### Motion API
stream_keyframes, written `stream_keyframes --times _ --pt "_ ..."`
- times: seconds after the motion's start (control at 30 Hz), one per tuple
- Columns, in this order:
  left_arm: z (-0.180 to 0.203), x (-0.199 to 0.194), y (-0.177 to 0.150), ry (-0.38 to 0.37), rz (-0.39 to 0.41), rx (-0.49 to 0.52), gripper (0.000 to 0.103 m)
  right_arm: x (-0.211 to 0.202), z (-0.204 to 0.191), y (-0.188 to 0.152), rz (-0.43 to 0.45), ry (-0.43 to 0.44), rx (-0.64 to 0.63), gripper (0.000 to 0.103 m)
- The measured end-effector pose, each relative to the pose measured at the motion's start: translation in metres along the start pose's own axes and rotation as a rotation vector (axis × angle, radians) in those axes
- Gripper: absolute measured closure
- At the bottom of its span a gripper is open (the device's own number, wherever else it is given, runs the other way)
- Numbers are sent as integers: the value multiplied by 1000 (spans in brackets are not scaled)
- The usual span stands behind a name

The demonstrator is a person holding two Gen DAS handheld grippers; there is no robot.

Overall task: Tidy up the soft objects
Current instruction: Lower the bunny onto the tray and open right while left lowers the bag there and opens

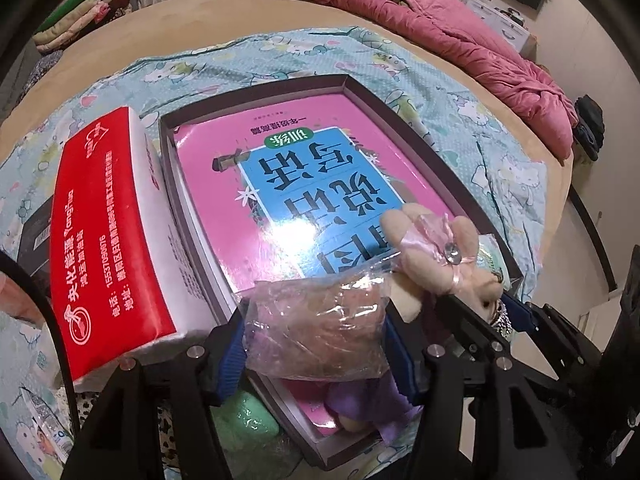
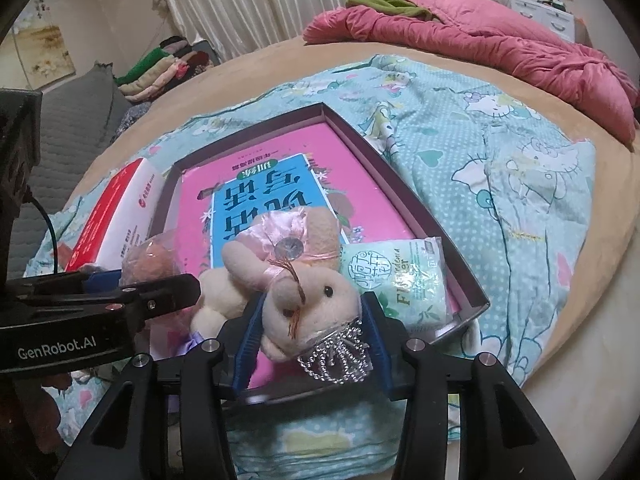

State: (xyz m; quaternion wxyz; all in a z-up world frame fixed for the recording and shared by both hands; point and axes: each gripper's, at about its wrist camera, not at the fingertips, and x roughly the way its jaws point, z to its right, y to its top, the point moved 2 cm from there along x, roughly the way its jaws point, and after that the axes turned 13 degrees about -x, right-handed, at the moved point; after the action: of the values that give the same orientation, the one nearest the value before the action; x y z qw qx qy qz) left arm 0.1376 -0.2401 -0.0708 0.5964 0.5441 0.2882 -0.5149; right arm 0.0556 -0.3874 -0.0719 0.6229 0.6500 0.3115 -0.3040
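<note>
While both grippers hang low over the bed [image 2: 568, 280], a dark shallow box [image 2: 420, 208] lies on a blue cartoon-cat sheet [image 2: 500, 168] with a big pink book [image 1: 304, 184] flat inside it.

The right gripper [image 2: 310, 332] has its blue-padded jaws part open on either side of a cream bunny toy [image 2: 304, 292]. The pads sit right at the bunny's head, but I cannot tell if they squeeze it. The bunny wears a pink ribbon and lies on the near end of the book, with a shiny silver bead chain [image 2: 340, 356] hanging below its chin.

The left gripper [image 1: 320, 344] has its jaws part open too, with a brownish soft toy in a clear plastic bag [image 1: 316, 328] between them. The bag fills the gap, but I cannot tell if the pads press on it. It sits over the near edge of the box, just beside the bunny.

A green and white packet [image 2: 404, 276] lies in the box's near right corner, touching the bunny. A red and white tissue pack [image 1: 116, 248] leans against the box's left wall. A purple cloth [image 1: 360, 400] and a light green soft thing [image 1: 244, 420] sit under the left gripper.

Far off, a pink quilt [image 2: 500, 48] is bunched on the bed with a green cloth [image 2: 384, 2] on top. Folded clothes [image 2: 160, 68] are stacked by the curtain.
</note>
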Motion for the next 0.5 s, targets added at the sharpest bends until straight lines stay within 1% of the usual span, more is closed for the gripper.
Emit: stream_keyframes --times 0.1,0.23,0.33,0.5 --pt "-1 -1 -1 -2 -2 0 42 -2 2 1 14 14 10 51" --pt "-4 -3 -3 -15 -3 -11 41 -7 1 2 31 21 17 47" --pt "-6 -5 -5 -18 1 -20 39 -10 1 3 42 25 18 43" --pt "-8 -9 -8 -29 2 -22 37 -13 2 3 51 19 30 40"
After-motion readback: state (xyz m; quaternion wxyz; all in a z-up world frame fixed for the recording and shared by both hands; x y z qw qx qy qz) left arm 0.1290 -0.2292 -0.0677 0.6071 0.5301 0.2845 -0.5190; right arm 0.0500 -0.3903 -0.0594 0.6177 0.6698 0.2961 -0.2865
